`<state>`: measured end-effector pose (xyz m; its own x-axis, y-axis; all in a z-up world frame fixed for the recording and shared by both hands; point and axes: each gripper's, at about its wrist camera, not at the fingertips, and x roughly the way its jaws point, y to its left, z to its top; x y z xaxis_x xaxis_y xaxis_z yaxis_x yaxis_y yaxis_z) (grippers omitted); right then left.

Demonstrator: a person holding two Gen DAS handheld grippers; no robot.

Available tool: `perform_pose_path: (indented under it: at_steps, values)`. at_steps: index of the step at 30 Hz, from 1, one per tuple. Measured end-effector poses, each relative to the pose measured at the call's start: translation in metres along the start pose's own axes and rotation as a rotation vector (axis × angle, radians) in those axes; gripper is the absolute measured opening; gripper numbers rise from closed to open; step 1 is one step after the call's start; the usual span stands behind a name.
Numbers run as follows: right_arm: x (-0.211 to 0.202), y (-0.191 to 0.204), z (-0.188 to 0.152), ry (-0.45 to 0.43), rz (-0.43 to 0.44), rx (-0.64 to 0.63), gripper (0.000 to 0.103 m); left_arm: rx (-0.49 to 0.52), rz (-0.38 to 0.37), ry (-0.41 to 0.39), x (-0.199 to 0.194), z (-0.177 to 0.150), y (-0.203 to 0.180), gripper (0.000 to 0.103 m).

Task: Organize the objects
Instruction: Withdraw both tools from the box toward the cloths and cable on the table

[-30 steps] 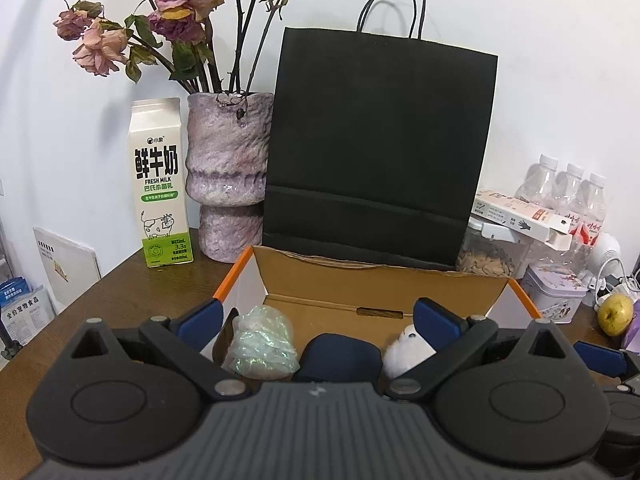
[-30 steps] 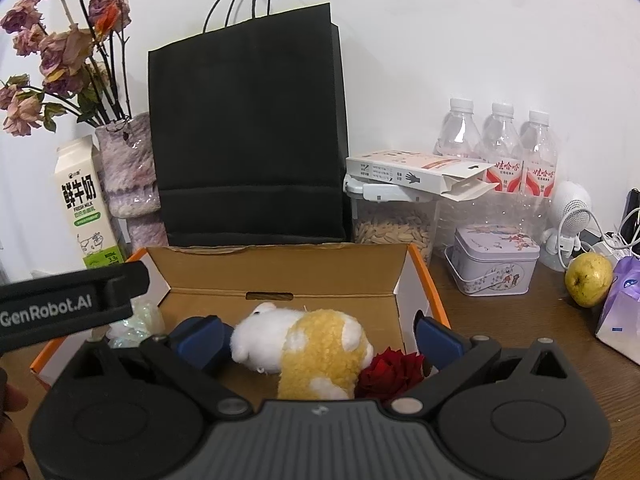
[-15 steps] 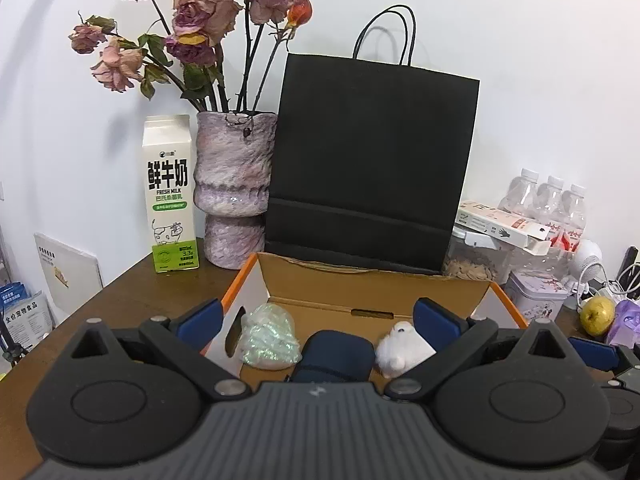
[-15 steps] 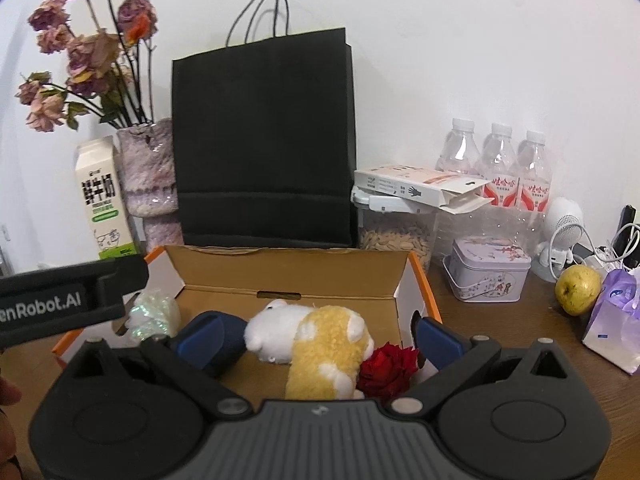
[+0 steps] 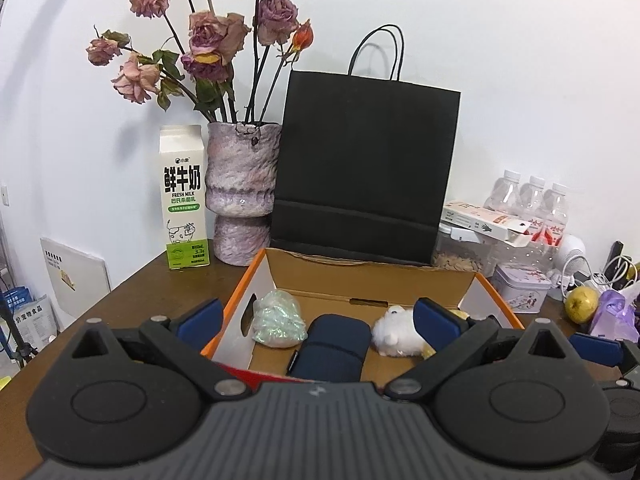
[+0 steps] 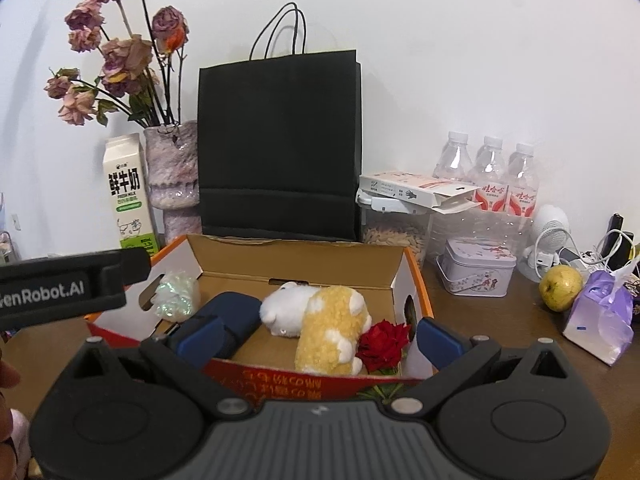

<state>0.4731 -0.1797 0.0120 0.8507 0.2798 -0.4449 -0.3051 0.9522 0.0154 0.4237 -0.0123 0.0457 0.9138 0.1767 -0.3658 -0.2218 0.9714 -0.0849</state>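
An open cardboard box point(image 5: 372, 284) point(image 6: 296, 260) with orange edges sits on the brown table. Inside lie an iridescent ball point(image 5: 278, 320) point(image 6: 176, 292), a navy pouch point(image 5: 332, 348) point(image 6: 232, 316), a white and yellow plush toy point(image 6: 320, 324) point(image 5: 396, 330) and a red rose point(image 6: 384, 344). My left gripper point(image 5: 320, 320) hovers open above the box's near side with nothing between its fingers. Just before the box's front wall my right gripper point(image 6: 320, 336) is open too and holds nothing. The left gripper's body point(image 6: 68, 286) shows at the left of the right wrist view.
Behind the box stand a black paper bag point(image 5: 364, 168) point(image 6: 280, 148), a vase of dried roses point(image 5: 240, 184), and a milk carton point(image 5: 184, 200). To the right are water bottles point(image 6: 488, 176), a seed jar point(image 6: 396, 224), a tin point(image 6: 476, 268), a pear point(image 6: 560, 288) and a purple bag point(image 6: 604, 320).
Both grippers have drawn back and risen from the box, so it looks smaller and its front wall shows. Objects in the box have not moved.
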Motion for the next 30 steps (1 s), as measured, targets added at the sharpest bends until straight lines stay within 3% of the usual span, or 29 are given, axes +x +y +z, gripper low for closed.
perform_pose_path:
  at_steps: [13, 30]
  values:
    - [-0.042, 0.003, -0.019, -0.012, -0.001, -0.004, 0.103, 0.011, -0.021, -0.025, -0.047, -0.017, 0.004, 0.103]
    - [-0.104, 0.015, -0.093, -0.061, 0.011, -0.027, 0.103, 0.007, -0.042, -0.016, -0.095, -0.081, 0.035, 0.103]
